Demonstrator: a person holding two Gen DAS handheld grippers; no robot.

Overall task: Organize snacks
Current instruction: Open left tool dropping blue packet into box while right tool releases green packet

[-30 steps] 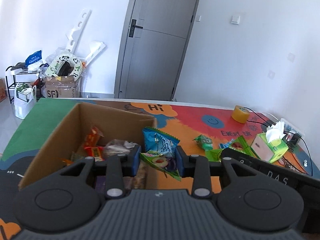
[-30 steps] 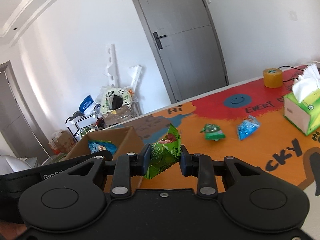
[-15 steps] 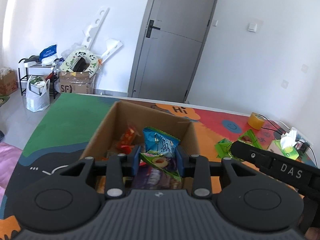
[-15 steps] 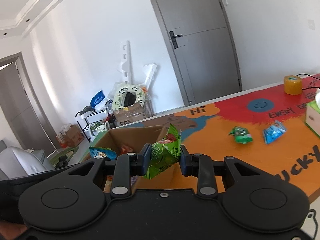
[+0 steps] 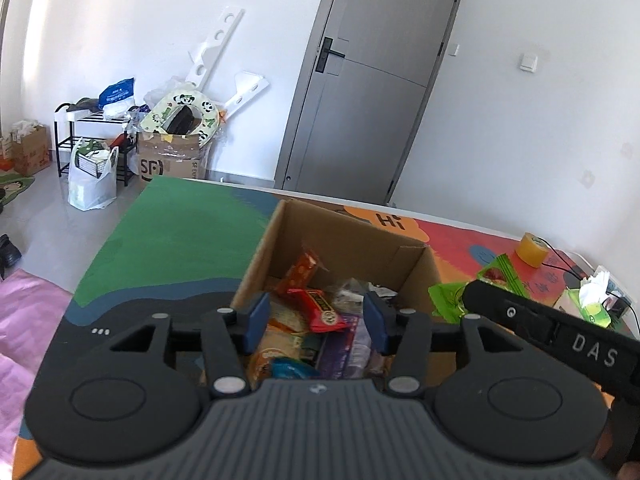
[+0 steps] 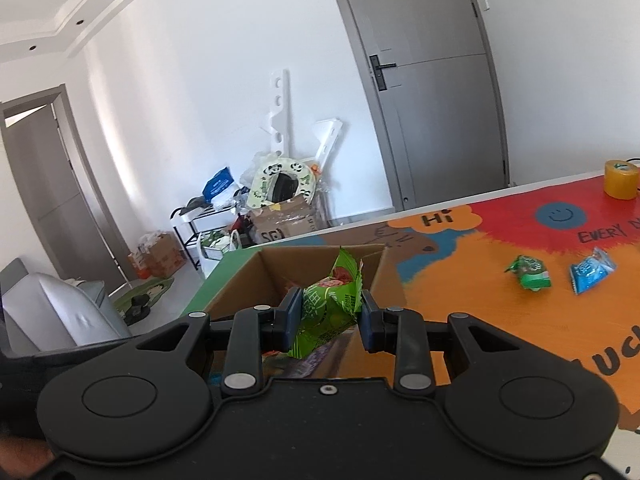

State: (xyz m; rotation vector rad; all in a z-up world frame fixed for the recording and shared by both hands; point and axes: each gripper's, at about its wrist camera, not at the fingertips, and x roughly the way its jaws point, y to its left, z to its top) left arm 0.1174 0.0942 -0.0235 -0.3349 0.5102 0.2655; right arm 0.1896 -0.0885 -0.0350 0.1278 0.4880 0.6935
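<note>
The left gripper (image 5: 316, 322) hung over the cardboard box (image 5: 412, 276), jaws opening with nothing between them, while the right gripper (image 6: 329, 318) pinched a green snack packet (image 6: 328, 308), long axis tilted upward, just short of the box, its rim directly ahead.

The box (image 5: 276, 240) sits on the table (image 5: 168, 240), near its far edge, and many snack packs (image 5: 320, 312) lie piled inside it. To the right of the box, two small packs (image 6: 528, 272) lie side by side out on the table. A roll of tape (image 6: 621, 179) stands behind them, close to the far edge.
</note>
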